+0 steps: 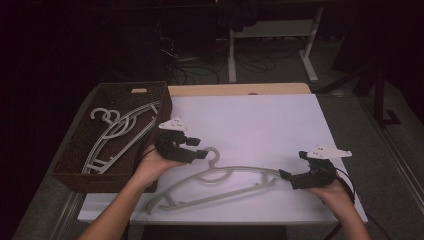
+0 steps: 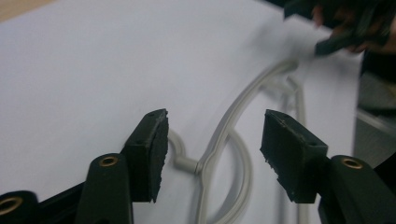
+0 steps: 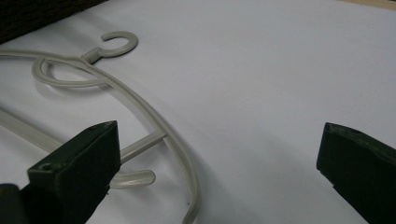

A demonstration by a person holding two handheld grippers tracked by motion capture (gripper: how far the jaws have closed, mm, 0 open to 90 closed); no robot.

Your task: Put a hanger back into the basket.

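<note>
A pale grey plastic hanger (image 1: 220,182) lies flat on the white table (image 1: 260,125), its hook (image 1: 212,152) pointing away from the person. My left gripper (image 1: 201,154) hovers right at that hook. In the left gripper view its jaws (image 2: 215,126) stand apart, with the hook's neck (image 2: 187,163) on the table between and just beyond them, untouched by the pads. My right gripper (image 1: 285,175) sits at the hanger's right end. Its jaws (image 3: 219,135) are wide open, and the hanger's arm (image 3: 154,119) runs past the left pad (image 3: 88,154).
A dark wicker basket (image 1: 75,170) stands at the table's left edge with several more grey hangers (image 1: 120,130) inside. White table frames and loose cables lie on the floor beyond the far edge.
</note>
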